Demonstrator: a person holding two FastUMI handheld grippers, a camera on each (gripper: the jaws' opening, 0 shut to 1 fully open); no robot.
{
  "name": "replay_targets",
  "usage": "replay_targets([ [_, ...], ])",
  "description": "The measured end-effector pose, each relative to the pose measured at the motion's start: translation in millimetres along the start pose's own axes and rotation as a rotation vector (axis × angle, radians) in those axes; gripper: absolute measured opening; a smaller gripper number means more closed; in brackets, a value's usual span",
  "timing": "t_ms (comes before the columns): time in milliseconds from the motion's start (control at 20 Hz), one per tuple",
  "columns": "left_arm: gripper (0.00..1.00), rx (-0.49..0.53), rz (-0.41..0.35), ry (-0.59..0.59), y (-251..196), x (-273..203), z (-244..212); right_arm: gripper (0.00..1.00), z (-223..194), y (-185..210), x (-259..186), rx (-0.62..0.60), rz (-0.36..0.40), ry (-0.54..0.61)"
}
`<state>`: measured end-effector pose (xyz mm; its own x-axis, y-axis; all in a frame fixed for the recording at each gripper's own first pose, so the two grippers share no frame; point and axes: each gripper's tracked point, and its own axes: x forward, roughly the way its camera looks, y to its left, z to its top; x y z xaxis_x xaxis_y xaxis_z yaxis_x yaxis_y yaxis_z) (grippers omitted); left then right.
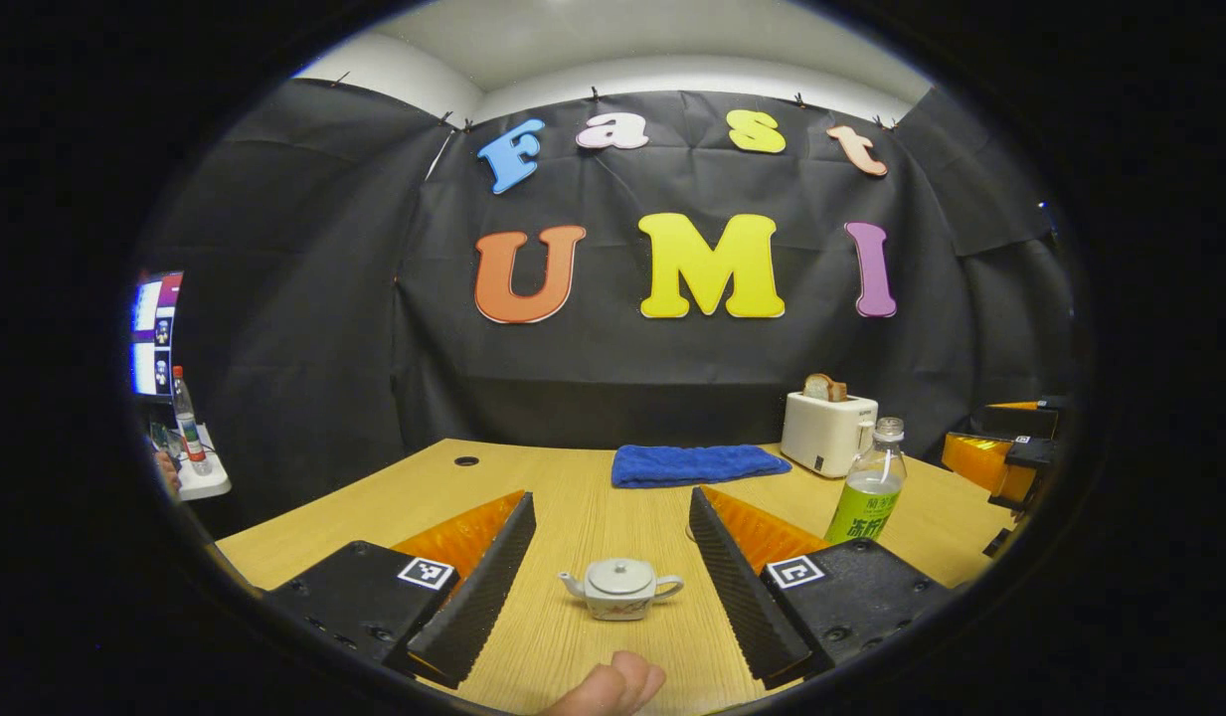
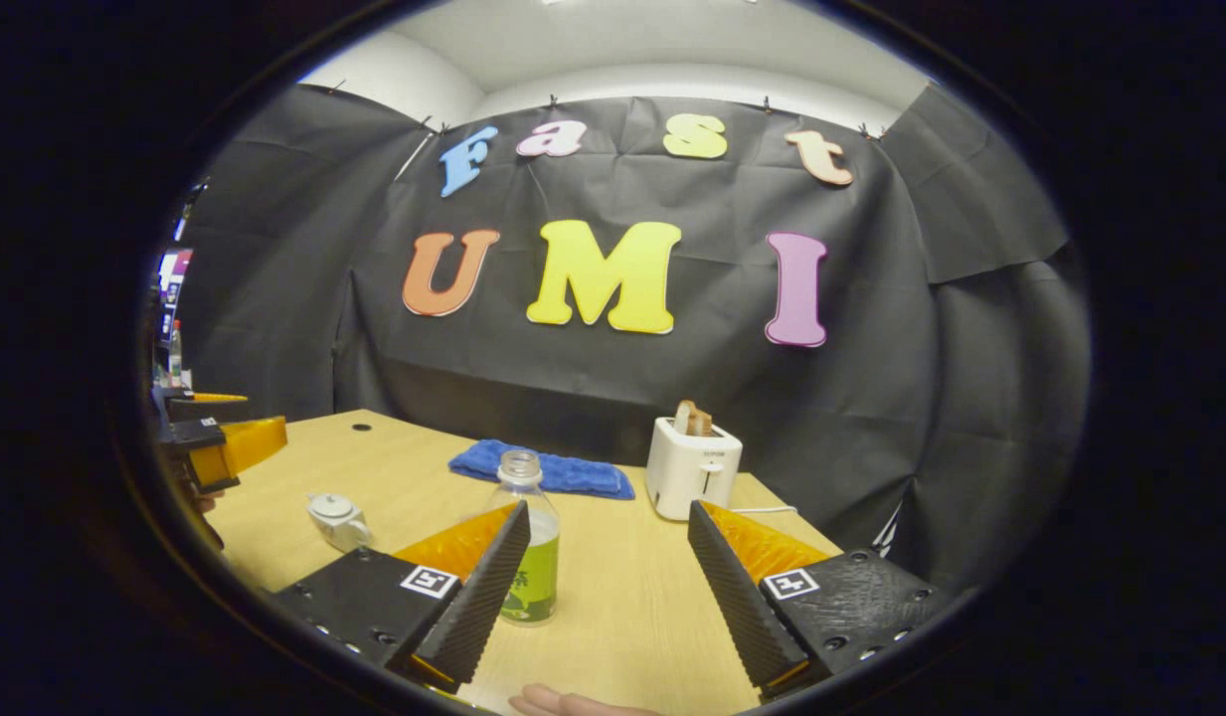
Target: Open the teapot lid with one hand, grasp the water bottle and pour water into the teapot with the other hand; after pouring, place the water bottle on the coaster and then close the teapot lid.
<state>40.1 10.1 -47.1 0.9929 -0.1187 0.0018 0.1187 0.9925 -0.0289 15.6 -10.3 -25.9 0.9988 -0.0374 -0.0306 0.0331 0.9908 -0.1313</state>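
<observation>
In the left gripper view, the left gripper (image 1: 613,567) stands with its ribbed, wedge-shaped fingers spread wide and nothing between them but air. Framed in that gap, farther out on the table, sits the teapot (image 1: 620,588): small, squat and glazed pale, with a short spout pointing left, a loop handle on the right and a domed lid (image 1: 619,572) with a round knob resting in place. A fingertip (image 1: 613,688) pokes in at the near edge.

To the right stands the water bottle (image 1: 870,484), clear plastic, uncapped, with a green label and pale liquid filling the lower part. It is well apart from the teapot. Behind it is a boxy white toaster (image 1: 827,432) with a slice of bread (image 1: 824,387) standing up in its slot, and left of that a folded blue towel (image 1: 695,464) of soft nap lies flat near the far edge. At the far right the right gripper (image 1: 1005,462) comes in.

In the right gripper view, the right gripper (image 2: 608,577) is likewise wide apart and holds nothing; the bottle stands just beyond its left finger, partly hidden by it.

The table (image 1: 573,497) is smooth, light wood-grain laminate with a round cable hole (image 1: 466,461) near its far left corner. Creased black cloth hangs behind, under a white ceiling. At far left a monitor (image 1: 155,333) glows, with a second bottle (image 1: 186,420) beside it.
</observation>
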Motion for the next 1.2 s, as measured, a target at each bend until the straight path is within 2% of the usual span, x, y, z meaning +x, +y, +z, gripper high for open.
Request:
replay_targets([
  [250, 0.98, 0.009, 0.021, 0.034, 4.2, 27.8, -25.1, 0.95, -10.1, -1.0, 9.0, -0.005, -0.001, 0.018],
  [300, 0.98, 0.012, 0.013, 0.039, 1.7, 34.5, -31.2, 0.98, -12.4, -1.5, 11.6, -0.003, -0.002, 0.028],
  [400, 0.98, 0.021, 0.019, 0.061, 1.7, 46.0, -43.4, 0.95, -18.0, -4.0, 16.1, 0.000, -0.011, 0.047],
  [600, 0.93, 0.005, 0.006, 0.104, -5.5, 58.6, -64.7, 0.95, -22.1, -6.1, 20.0, -0.008, -0.021, 0.057],
  [700, 0.88, 0.033, 0.029, 0.125, 1.0, 62.0, -71.2, 0.95, -24.2, -5.4, 21.5, -0.008, -0.019, 0.059],
  [800, 0.82, 0.039, -0.008, 0.121, -4.7, 65.2, -71.5, 0.95, -26.9, -2.7, 22.3, -0.008, -0.014, 0.066],
  [850, 0.77, 0.037, -0.005, 0.125, -5.2, 64.5, -71.7, 0.95, -28.9, -1.0, 22.6, -0.009, -0.010, 0.070],
  [900, 0.76, 0.045, 0.021, 0.130, 3.7, 65.9, -75.1, 0.95, -29.0, 0.4, 22.4, -0.010, -0.007, 0.072],
  [950, 0.69, 0.046, 0.019, 0.131, 4.9, 68.2, -76.5, 0.98, -29.1, 0.7, 21.8, -0.013, -0.007, 0.070],
  [1000, 0.69, 0.035, -0.002, 0.142, -0.7, 68.8, -79.8, 0.95, -27.6, 0.2, 22.1, -0.017, -0.009, 0.068],
  [1100, 0.53, 0.020, -0.024, 0.180, -6.3, 69.7, -90.5, 0.95, -26.2, -0.5, 21.6, -0.018, -0.011, 0.062],
  [1150, 0.41, 0.038, -0.023, 0.159, -3.0, 71.1, -88.5, 0.95, -26.7, -1.1, 21.5, -0.019, -0.014, 0.061],
  [1200, 0.40, 0.042, -0.021, 0.163, -3.1, 71.9, -87.5, 0.95, -26.7, -2.0, 21.2, -0.021, -0.017, 0.062],
])
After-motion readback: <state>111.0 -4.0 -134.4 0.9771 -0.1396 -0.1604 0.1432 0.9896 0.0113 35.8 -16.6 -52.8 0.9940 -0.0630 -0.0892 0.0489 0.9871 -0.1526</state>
